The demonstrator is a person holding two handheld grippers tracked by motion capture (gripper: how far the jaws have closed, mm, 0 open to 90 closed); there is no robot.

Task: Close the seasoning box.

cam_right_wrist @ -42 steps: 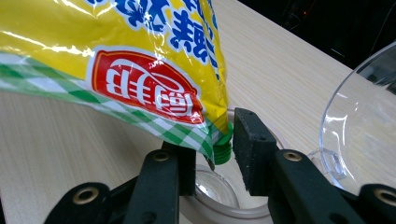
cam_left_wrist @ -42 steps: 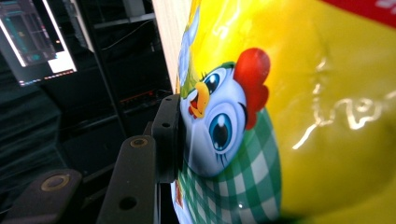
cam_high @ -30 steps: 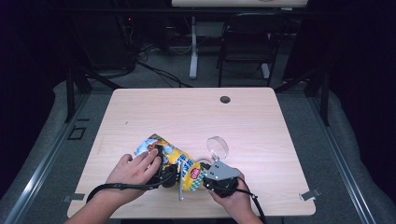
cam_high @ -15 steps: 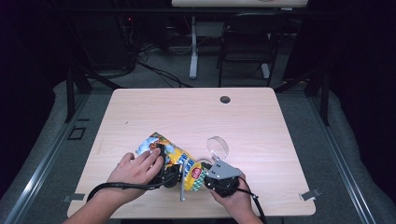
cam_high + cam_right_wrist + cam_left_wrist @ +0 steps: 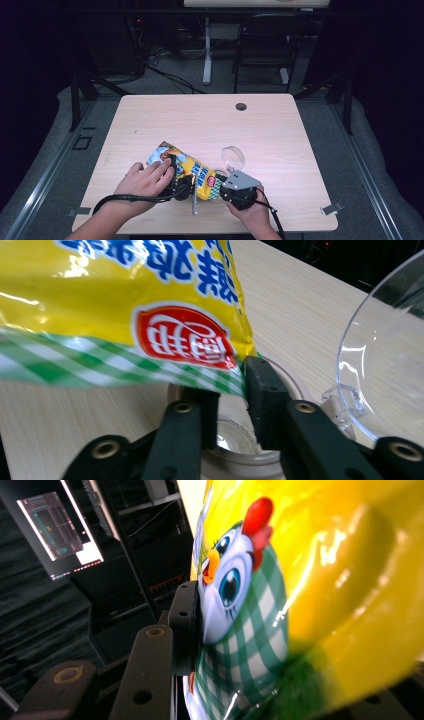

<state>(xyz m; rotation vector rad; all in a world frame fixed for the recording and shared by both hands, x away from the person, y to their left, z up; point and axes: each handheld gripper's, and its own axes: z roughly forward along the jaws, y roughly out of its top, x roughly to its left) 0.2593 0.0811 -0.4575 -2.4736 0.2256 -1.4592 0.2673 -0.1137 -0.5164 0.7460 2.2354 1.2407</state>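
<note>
Snack bag [image 5: 192, 170] at 6 o'clock on the surface [image 5: 280, 130], above the clear cup [image 5: 240, 440]. Left gripper [image 5: 179, 186] fingers grasping the bag, closing; right gripper [image 5: 239, 192] fingers pinching its corner, closing.

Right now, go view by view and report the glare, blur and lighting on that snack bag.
High view: table evenly lit, room behind it dark, snack bag small but sharp. Left gripper view: the bag sits very close, soft at the lower right, with white glare streaks on the yellow film. Right gripper view: the bag's print is fairly crisp; the clear container shows bright rim reflections.
</note>
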